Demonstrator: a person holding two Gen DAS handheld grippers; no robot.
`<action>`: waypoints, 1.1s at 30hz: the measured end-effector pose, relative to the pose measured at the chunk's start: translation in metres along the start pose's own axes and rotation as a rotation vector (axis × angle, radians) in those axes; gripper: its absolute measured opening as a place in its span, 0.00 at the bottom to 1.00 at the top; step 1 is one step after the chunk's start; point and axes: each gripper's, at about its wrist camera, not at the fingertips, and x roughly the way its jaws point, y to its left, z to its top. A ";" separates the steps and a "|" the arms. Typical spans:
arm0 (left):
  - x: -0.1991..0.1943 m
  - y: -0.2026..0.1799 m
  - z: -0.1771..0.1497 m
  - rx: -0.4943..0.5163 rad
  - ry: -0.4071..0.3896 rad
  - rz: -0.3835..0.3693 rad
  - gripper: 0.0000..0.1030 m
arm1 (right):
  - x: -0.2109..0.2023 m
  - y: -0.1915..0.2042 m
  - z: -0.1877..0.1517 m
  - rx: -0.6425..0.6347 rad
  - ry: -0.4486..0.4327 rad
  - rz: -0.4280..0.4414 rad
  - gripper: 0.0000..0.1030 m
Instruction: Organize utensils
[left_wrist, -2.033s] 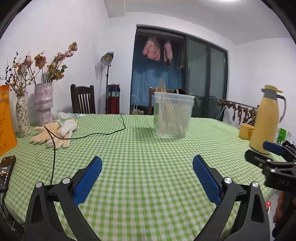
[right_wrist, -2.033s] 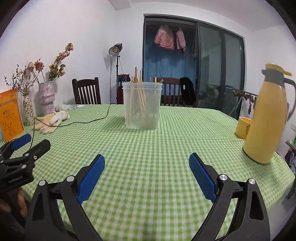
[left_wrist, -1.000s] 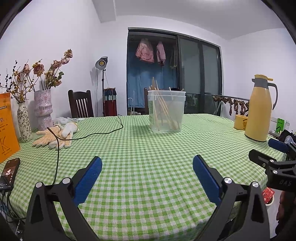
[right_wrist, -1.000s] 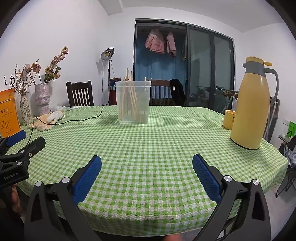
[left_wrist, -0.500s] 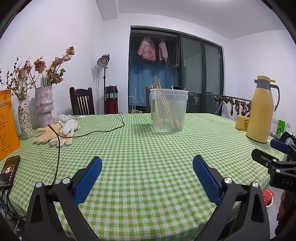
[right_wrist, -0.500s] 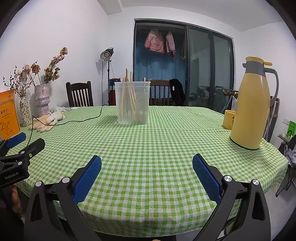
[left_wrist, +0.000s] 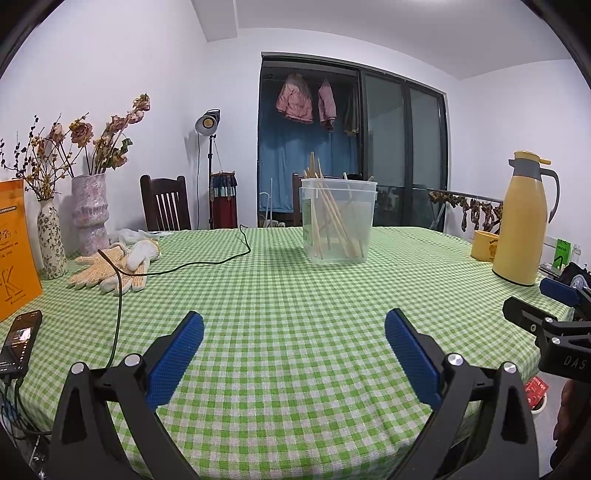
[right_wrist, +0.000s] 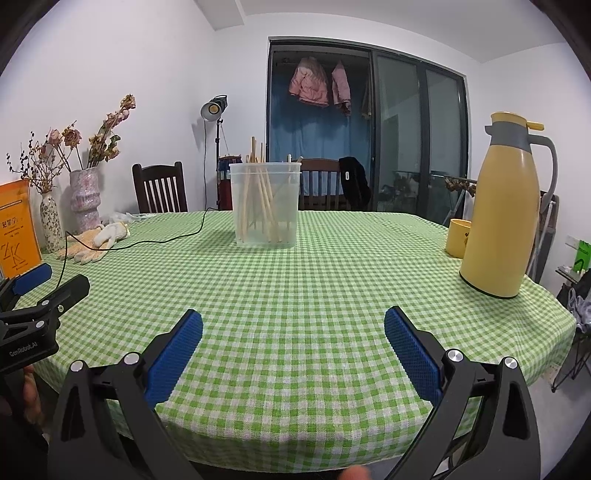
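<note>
A clear plastic container (left_wrist: 338, 221) stands upright far across the green checked table (left_wrist: 288, 317). Several wooden chopsticks (left_wrist: 332, 218) lean inside it. The container also shows in the right wrist view (right_wrist: 264, 205), with the chopsticks (right_wrist: 258, 203) in it. My left gripper (left_wrist: 293, 325) is open and empty, low over the near side of the table. My right gripper (right_wrist: 293, 323) is open and empty over the table's front edge. Each gripper shows at the edge of the other's view: the right one (left_wrist: 535, 299), the left one (right_wrist: 51, 282).
A yellow thermos jug (right_wrist: 502, 214) and a yellow mug (right_wrist: 456, 238) stand at the right. Work gloves (left_wrist: 114, 266), a black cable (left_wrist: 184, 264), two vases (left_wrist: 88, 210), an orange booklet (left_wrist: 13, 243) and a phone (left_wrist: 18, 338) lie at the left. Chairs stand behind the table.
Both grippers have pulled back and dropped towards the table's near edge, then steadied. The container looks farther away. Both stay open and empty.
</note>
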 end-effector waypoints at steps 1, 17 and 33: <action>0.000 0.000 0.000 0.002 -0.001 0.000 0.93 | 0.000 0.000 0.000 0.001 -0.003 -0.001 0.92; -0.002 -0.001 -0.001 0.007 -0.002 0.001 0.93 | 0.001 0.000 0.000 -0.002 -0.001 -0.005 0.92; -0.002 -0.003 0.000 0.009 -0.002 -0.003 0.93 | 0.003 -0.001 -0.002 -0.002 0.013 -0.002 0.92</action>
